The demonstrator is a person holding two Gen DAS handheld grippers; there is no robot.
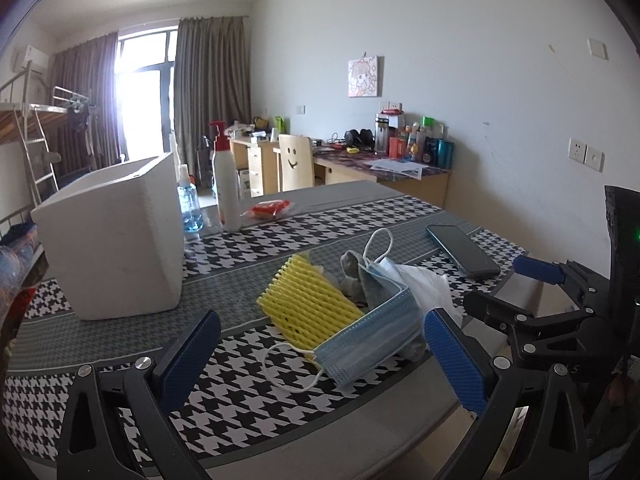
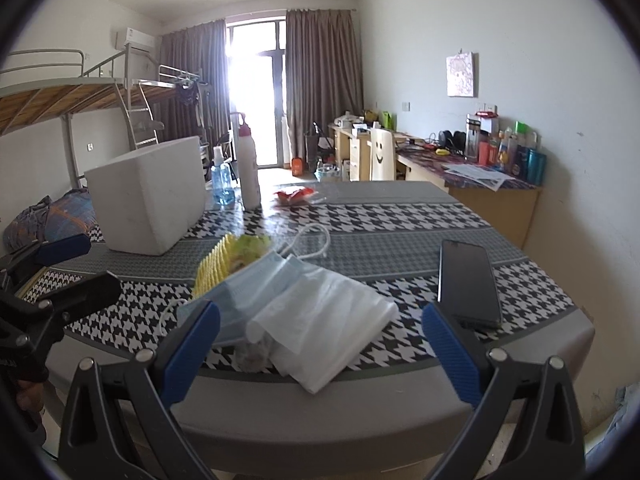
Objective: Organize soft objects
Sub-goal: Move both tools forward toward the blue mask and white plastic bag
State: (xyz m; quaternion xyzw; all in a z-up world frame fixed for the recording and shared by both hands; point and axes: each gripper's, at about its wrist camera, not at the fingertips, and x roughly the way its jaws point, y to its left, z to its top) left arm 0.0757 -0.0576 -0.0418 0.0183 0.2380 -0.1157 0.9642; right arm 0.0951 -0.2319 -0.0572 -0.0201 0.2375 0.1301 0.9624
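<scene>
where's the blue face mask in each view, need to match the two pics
Left wrist view: blue face mask lies lower centre, in front of the yellow foam net, between the open left gripper fingers.
Right wrist view: mask sits centre-left, partly under the white plastic bag.
Shared landmark: white foam box.

Table (image 1: 400, 208) bears box (image 1: 116, 240), bottles (image 1: 226, 188), phone (image 1: 462, 250), perhaps masks (image 1: 372, 340).

On the houndstooth-clothed table (image 1: 256, 364), near its front edge: a pile with yellow foam net sleeve (image 1: 308, 304) left, blue pleated face mask (image 1: 372, 340) in front, white plastic bag (image 2: 324, 328) right. White foam box (image 1: 116, 240) toward left edge; black slab phone (image 2: 468, 284) toward right edge.
</scene>
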